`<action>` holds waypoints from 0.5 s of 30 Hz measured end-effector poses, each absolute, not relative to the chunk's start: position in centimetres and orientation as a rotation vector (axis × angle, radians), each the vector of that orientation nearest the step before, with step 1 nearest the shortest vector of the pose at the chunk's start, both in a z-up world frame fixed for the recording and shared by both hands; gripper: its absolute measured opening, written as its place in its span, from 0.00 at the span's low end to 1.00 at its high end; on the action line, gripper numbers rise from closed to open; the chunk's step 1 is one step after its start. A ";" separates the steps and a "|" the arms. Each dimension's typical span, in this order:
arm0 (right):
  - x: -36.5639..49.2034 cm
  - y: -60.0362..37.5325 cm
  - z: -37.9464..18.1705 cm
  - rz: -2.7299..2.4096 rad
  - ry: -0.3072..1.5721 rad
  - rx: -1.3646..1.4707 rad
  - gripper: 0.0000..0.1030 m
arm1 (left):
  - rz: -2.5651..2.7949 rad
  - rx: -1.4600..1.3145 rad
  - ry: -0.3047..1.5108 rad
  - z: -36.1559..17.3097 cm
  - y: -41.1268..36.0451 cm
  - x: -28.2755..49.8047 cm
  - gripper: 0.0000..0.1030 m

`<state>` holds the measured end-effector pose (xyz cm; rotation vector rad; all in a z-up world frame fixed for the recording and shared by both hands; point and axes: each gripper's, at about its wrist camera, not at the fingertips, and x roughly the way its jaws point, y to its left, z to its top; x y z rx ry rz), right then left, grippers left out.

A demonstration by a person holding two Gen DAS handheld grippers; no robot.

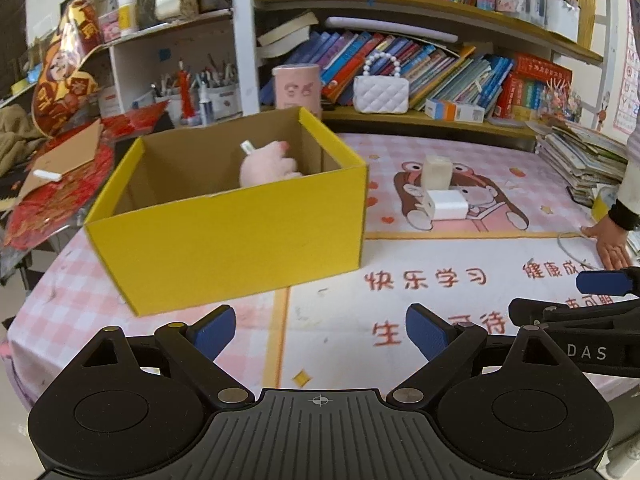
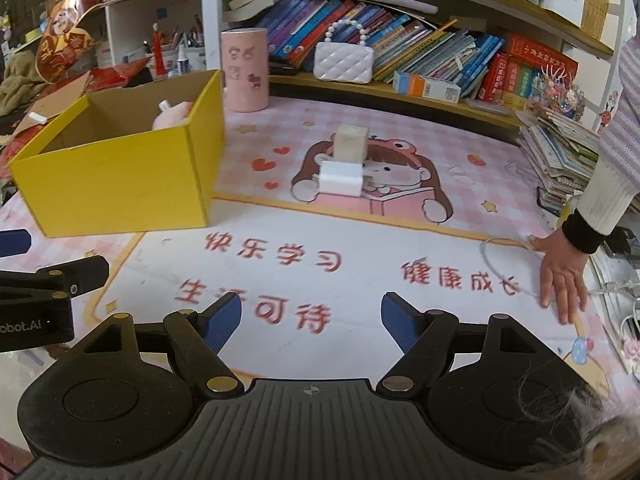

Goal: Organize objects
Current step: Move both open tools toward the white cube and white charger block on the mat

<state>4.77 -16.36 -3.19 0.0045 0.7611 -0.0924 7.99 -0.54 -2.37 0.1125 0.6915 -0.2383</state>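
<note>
A yellow cardboard box point(image 1: 228, 232) stands open on the table mat, also in the right wrist view point(image 2: 116, 184). A pink plush toy point(image 1: 268, 166) with a small white object point(image 1: 247, 147) lies inside it. A white charger block point(image 1: 446, 205) lies mid-table with a beige block point(image 1: 437, 172) just behind it; both show in the right wrist view, the charger point(image 2: 341, 179) and the beige block point(image 2: 351, 144). My left gripper point(image 1: 320, 334) is open and empty near the box's front. My right gripper point(image 2: 311, 322) is open and empty over the mat.
A person's hand point(image 2: 560, 280) rests flat on the table at the right, by a thin cable point(image 2: 490, 260). A pink cylinder point(image 2: 245, 70) and a white quilted purse point(image 2: 344, 62) stand at the back. Book stacks point(image 2: 560, 152) line the right edge; clutter lies left.
</note>
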 end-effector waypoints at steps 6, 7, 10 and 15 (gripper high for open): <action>6.5 -18.9 -3.2 -0.107 0.763 0.022 0.73 | -0.248 0.119 0.695 -2.3 -2.9 9.8 0.91; 6.7 -19.4 -3.2 -0.109 0.761 0.025 0.73 | -0.249 0.119 0.696 -2.3 -3.3 10.2 0.91; 7.7 -20.9 -3.2 -0.118 0.758 0.035 0.73 | -0.255 0.122 0.699 -2.2 -4.8 11.2 0.91; 9.1 -23.6 -3.4 -0.130 0.764 0.050 0.73 | -0.269 0.142 0.703 -2.4 -7.7 12.8 0.91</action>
